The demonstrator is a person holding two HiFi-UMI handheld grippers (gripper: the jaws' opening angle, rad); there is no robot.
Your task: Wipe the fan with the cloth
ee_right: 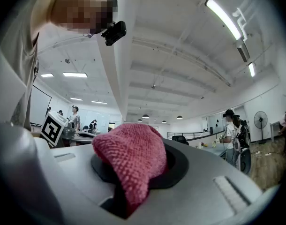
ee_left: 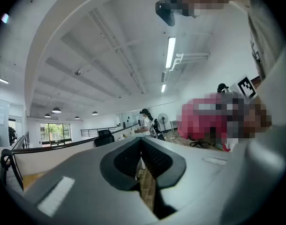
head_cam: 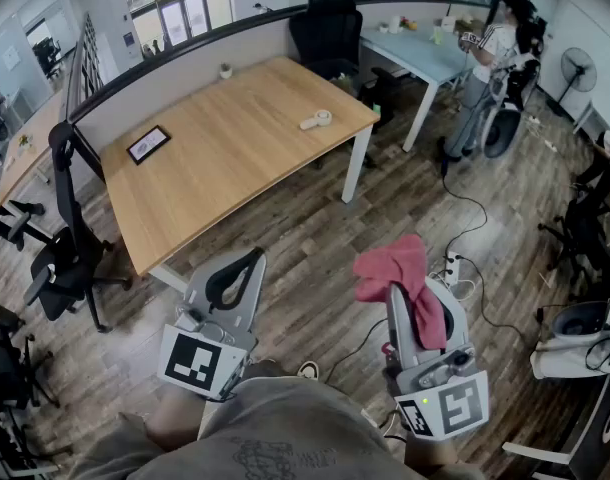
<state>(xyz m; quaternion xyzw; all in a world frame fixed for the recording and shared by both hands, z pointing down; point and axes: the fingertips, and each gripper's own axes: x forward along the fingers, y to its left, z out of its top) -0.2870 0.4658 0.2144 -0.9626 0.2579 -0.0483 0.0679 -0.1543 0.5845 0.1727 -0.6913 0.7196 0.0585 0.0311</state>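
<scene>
Pinching a pink cloth (head_cam: 390, 266), the right gripper (head_cam: 417, 296) hovers.

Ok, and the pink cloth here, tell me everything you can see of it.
The cloth is pinkish-red with a coarse, knitted-looking weave, crumpled into a soft bunch. The right gripper is shut on it; it bulges over the jaws and a flap hangs down one side. It is held in the air above the wood floor, touching nothing else.
</scene>
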